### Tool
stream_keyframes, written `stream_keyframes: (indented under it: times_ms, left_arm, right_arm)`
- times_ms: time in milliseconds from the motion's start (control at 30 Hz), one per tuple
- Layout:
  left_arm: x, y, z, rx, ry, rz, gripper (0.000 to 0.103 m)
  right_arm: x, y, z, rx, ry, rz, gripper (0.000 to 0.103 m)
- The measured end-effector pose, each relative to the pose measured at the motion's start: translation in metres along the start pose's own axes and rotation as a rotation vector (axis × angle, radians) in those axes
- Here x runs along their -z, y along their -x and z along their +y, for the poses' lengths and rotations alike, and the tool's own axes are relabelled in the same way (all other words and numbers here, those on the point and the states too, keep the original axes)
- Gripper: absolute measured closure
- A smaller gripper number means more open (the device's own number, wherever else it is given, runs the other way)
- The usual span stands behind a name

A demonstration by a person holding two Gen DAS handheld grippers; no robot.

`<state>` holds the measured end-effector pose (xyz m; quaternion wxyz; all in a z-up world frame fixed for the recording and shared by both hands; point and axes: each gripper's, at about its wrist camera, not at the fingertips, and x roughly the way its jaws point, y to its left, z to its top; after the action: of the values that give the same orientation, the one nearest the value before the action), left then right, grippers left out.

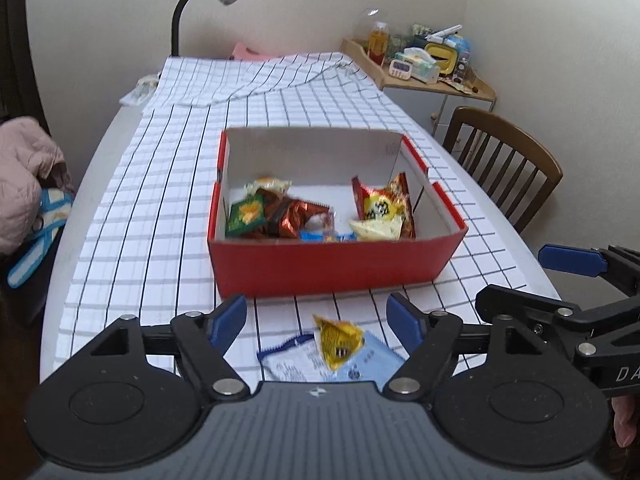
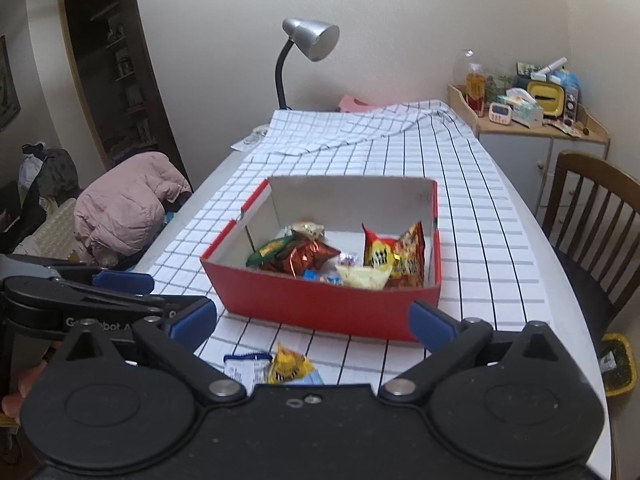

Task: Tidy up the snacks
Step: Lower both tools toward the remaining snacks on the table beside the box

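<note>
A red cardboard box (image 1: 332,268) (image 2: 320,312) stands open on the checked tablecloth. Inside lie several snack packets: a green one (image 1: 245,216), a brown foil one (image 1: 296,216) and a red and yellow one (image 1: 384,204) (image 2: 394,256). On the cloth in front of the box, a small yellow packet (image 1: 338,340) (image 2: 288,366) lies on white and blue packets (image 1: 296,360) (image 2: 244,366). My left gripper (image 1: 318,316) hangs open above these loose packets, touching nothing. Beside it my right gripper (image 2: 314,320) is wide open and empty; one of its fingers (image 1: 570,258) shows at the right edge of the left wrist view.
A silver desk lamp (image 2: 308,40) stands at the table's far end beside bunched cloth. A wooden chair (image 2: 592,216) is at the right edge, with a cluttered side cabinet (image 2: 532,120) behind it. A pink jacket (image 2: 128,204) lies to the left and a yellow bin (image 2: 618,364) is on the floor.
</note>
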<state>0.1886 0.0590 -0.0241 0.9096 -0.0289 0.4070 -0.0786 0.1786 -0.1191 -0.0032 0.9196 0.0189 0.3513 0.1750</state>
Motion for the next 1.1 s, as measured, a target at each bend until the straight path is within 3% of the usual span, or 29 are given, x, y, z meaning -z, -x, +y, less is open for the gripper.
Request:
stream_keyframes:
  times_ms: [133, 267, 567, 1100]
  left_arm:
    - [0.014, -0.01, 0.004, -0.006, 0.028, 0.052, 0.026]
    - [0.027, -0.031, 0.011, -0.059, 0.073, 0.139, 0.026]
    - [0.033, -0.083, 0.027, -0.123, 0.189, 0.283, 0.026]
    - [0.04, -0.136, 0.029, -0.144, 0.291, 0.361, 0.026]
  right_arm:
    - [0.014, -0.005, -0.002, 0.015, -0.029, 0.03, 0.0]
    - [0.03, -0.015, -0.007, 0.023, -0.081, 0.085, 0.0]
    - [0.045, -0.035, -0.025, 0.074, -0.189, 0.165, 0.001]
    - [0.056, -0.067, -0.038, 0.111, -0.235, 0.262, 0.001]
